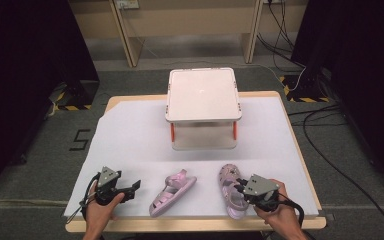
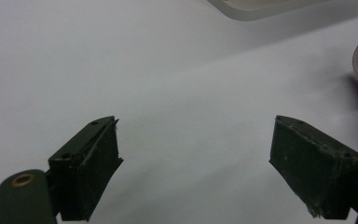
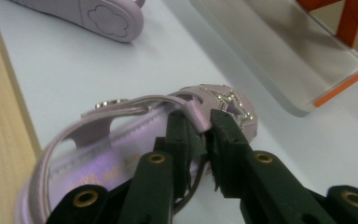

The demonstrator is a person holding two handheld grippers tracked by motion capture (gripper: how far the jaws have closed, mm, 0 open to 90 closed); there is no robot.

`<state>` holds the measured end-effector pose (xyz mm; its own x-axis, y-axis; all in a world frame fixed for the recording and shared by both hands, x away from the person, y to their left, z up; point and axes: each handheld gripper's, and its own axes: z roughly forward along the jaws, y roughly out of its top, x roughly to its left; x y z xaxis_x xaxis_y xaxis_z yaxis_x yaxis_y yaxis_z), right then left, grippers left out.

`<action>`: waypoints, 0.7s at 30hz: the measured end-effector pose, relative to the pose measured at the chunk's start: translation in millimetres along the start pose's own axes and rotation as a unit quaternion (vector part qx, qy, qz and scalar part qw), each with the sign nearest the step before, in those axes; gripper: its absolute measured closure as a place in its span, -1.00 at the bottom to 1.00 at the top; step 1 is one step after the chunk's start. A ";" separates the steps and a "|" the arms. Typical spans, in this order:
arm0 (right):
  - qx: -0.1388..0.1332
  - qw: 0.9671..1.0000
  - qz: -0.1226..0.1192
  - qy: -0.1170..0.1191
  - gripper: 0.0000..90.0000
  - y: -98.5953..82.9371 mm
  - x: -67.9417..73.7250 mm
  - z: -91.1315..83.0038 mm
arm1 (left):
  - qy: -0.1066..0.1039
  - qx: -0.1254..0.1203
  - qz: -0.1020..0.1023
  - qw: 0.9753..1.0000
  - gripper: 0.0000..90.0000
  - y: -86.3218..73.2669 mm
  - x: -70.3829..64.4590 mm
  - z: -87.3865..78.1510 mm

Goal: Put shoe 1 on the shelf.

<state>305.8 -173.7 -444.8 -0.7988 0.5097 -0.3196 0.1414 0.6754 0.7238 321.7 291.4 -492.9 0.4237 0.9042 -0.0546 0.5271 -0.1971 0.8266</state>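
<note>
Right gripper pinches the strap of the right-hand lilac sandal at the table's near edge, long axis running away from the person. Left gripper, jaws wide and empty, points at the other sandal just beside it.

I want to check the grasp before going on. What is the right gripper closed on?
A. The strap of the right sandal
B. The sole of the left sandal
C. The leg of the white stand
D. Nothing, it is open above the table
A: in the right gripper view, the right gripper has its jaws pinched together on the strap of the right sandal.
</note>
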 end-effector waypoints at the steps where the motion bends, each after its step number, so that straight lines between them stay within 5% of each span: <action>1: -0.004 1.000 0.002 -0.002 0.80 0.5 -1.5 -2.2 | 0.000 -0.001 0.000 1.000 -0.67 0.0 0.2 -0.3; 9: -0.049 0.998 0.034 0.000 0.81 5.4 -10.4 -16.2 | 0.003 -0.003 -0.003 1.000 -0.67 0.3 1.6 -1.4; 21: -0.085 0.996 0.036 0.002 0.81 22.3 -29.0 -27.4 | 0.003 -0.003 -0.004 1.000 -0.67 0.6 1.8 -1.7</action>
<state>316.1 -188.1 -402.7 -0.7928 0.5513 -0.2601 0.0978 0.5362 0.8384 321.5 293.6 -491.5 0.4155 0.9077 -0.0588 0.5257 -0.1870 0.8298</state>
